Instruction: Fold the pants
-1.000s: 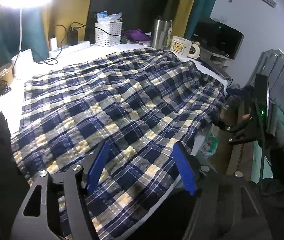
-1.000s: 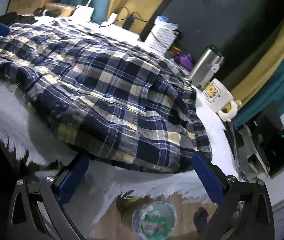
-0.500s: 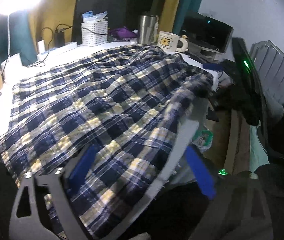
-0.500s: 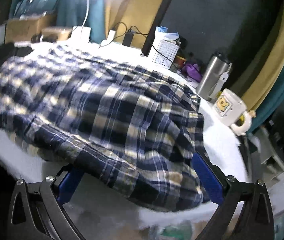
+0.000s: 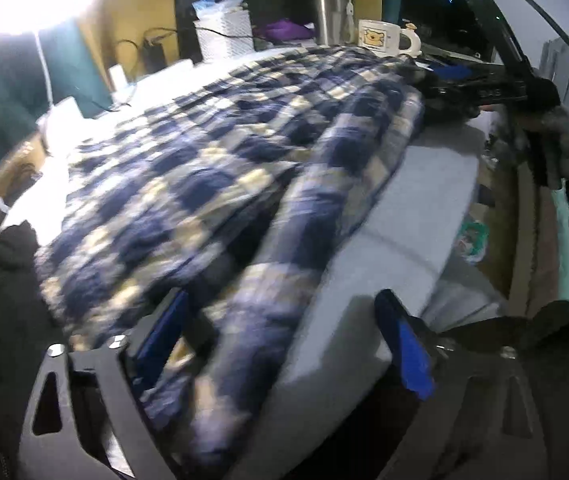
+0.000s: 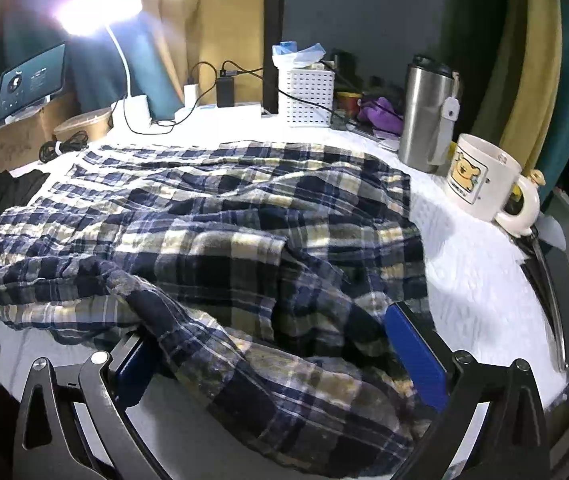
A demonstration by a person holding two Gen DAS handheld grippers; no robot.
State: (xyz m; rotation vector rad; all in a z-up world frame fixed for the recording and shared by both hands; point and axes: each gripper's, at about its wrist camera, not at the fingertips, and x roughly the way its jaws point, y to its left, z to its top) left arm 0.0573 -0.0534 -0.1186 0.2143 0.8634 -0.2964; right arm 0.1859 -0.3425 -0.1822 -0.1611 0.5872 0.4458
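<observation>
The blue, cream and navy plaid pants (image 5: 220, 168) lie spread over a white fluffy table cover (image 5: 416, 208). Their near edge is bunched into a thick fold. My left gripper (image 5: 284, 344) is open, with the folded edge lying between its blue fingers (image 5: 408, 348). My right gripper (image 6: 280, 364) is open too, with the bunched plaid cloth (image 6: 284, 280) lying between its blue pads (image 6: 412, 356). The right gripper also shows in the left wrist view at the pants' far right corner (image 5: 480, 88). The left wrist view is blurred.
At the back stand a white bear mug (image 6: 484, 184), a steel tumbler (image 6: 428, 116), a white perforated basket (image 6: 304, 96), a power strip with chargers (image 6: 220, 108) and a bright lamp (image 6: 96, 12). A dark garment (image 5: 0, 280) lies at the left.
Both grippers have moved up and inward over the table. The pants' hanging front edge has been pushed onto the table and bunched into a fold, baring the white cover.
</observation>
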